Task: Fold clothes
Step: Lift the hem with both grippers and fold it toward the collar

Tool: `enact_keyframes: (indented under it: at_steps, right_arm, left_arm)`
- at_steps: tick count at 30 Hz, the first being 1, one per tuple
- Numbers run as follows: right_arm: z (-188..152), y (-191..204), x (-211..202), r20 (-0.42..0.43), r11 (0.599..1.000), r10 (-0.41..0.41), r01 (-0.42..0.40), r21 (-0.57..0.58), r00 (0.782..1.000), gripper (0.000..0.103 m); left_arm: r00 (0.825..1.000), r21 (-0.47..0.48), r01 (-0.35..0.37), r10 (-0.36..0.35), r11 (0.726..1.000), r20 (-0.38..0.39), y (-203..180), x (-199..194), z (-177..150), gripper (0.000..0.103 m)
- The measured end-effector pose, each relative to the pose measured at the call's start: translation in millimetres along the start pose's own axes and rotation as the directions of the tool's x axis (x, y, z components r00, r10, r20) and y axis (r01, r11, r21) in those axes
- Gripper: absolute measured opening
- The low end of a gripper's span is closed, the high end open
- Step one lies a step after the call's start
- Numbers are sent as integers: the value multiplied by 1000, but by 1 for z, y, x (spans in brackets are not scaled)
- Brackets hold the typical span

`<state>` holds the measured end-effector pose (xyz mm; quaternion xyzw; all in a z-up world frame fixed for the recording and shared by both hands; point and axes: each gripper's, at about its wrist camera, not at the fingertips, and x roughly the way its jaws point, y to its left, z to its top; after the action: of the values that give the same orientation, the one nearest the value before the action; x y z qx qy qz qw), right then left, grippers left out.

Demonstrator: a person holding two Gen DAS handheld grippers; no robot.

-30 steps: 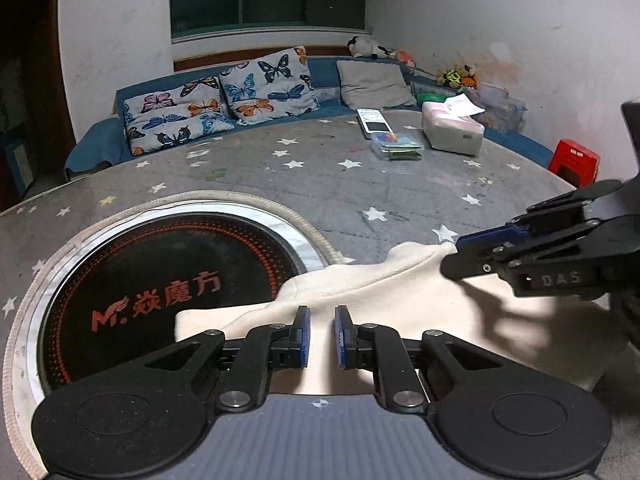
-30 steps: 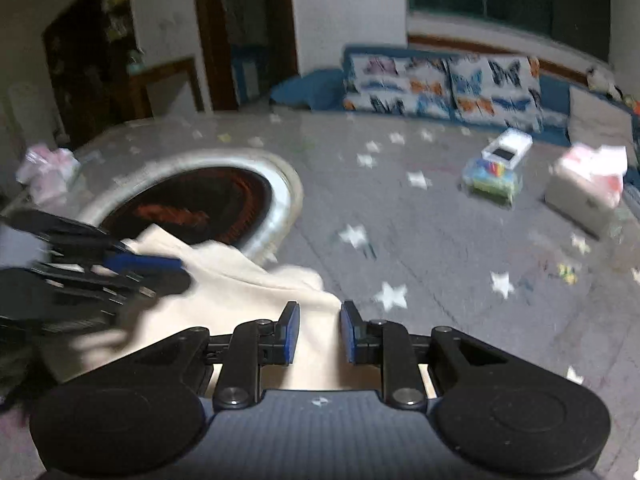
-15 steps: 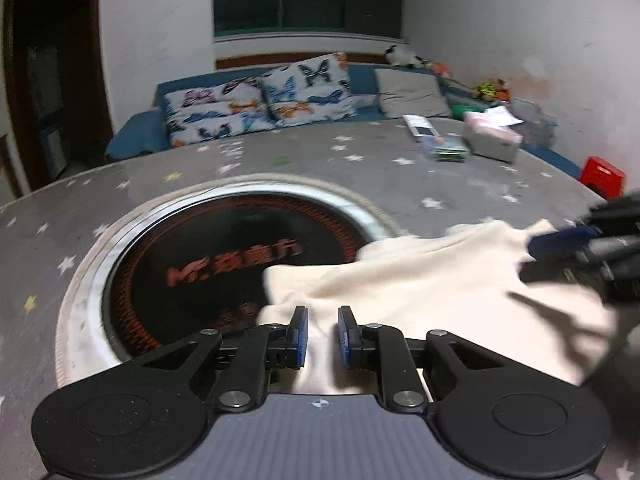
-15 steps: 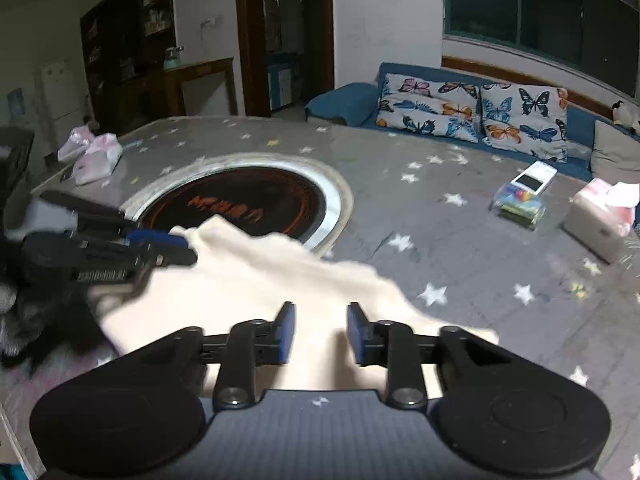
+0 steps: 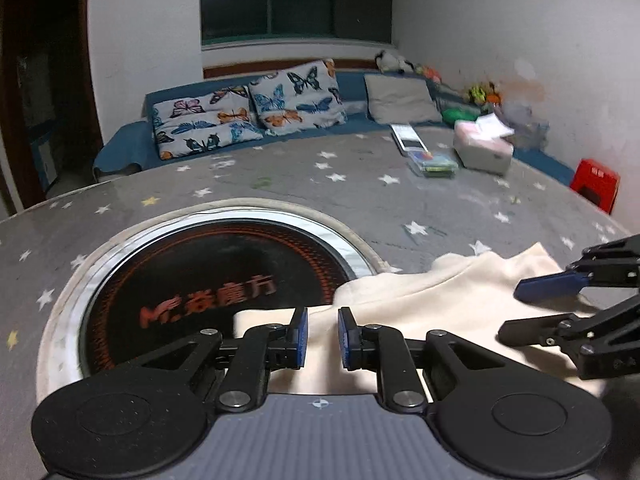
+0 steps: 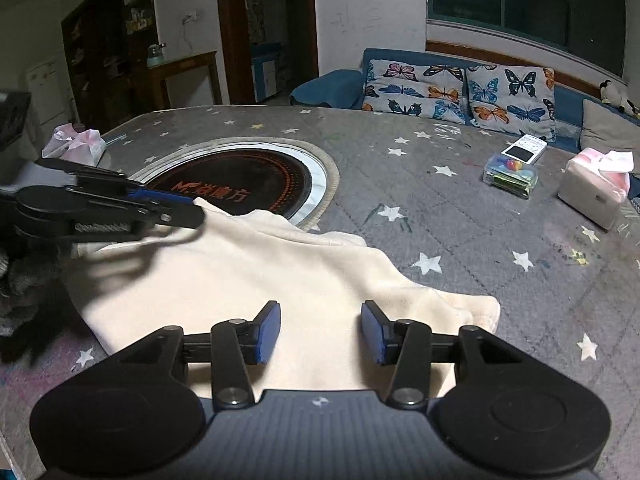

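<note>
a round table (image 5: 360,184) under a grey star-print cover fills both views; set into it is a black circular cooktop (image 5: 208,280) with orange lettering and a pale rim. behind the table runs a blue sofa (image 6: 568,100) carrying two butterfly-print cushions (image 6: 416,88) and a plain grey cushion (image 5: 400,98).

the cream garment (image 6: 256,276) lies spread on the near part of the table, one edge overlapping the rim of the cooktop, its far right corner bunched into a soft fold.

right gripper (image 6: 320,330): fingers well apart, poised over the near edge of the cream garment with cloth visible between and beneath them; whether the blue pads (image 6: 269,332) touch the fabric cannot be told. in the left wrist view it enters from the right, its fingers spread above the garment.

left gripper (image 5: 322,338): fingers set a narrow gap apart, with cream fabric seen through the gap; whether it is pinching the cloth cannot be told. in the right wrist view its tips sit at the garment's far left corner, beside the cooktop.

smaller items at the far side of the table: a white tissue box (image 6: 596,188), a clear plastic case (image 6: 510,178) with coloured contents, and a white device with a dark screen (image 6: 524,148) touching the case. a red stool (image 5: 596,184) stands beyond the table edge.
</note>
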<state>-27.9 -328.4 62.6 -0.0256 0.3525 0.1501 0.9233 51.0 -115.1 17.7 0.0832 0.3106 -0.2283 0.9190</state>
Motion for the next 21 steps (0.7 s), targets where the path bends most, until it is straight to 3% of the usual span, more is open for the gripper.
enact_keyframes:
  at_steps: [4, 7, 11, 14, 21]
  right_arm:
    - [-1, -1, 0, 3, 1000, -2, 2, 7, 1000, 55]
    - [-2, -2, 0, 4, 1000, 2, -2, 14, 1000, 58]
    - [-1, 1, -3, 8, 1000, 4, -4, 8, 1000, 62]
    - [-2, 6, -9, 13, 1000, 5, -5, -12, 1000, 71]
    - [-2, 25, -24, 38, 997, 31, -28, -70, 999, 77]
  left_arm:
    - [998, -1, -29, 29, 1000, -47, 0, 18, 3, 19]
    - [998, -19, -36, 36, 999, -49, 4, 17, 2, 28]
    - [999, -64, -41, 40, 997, -22, 14, -2, -3, 30]
    - [998, -81, -62, 62, 995, 1, 18, -23, -11, 50]
    - [998, -113, -57, 61, 992, 31, 17, -66, -41, 54]
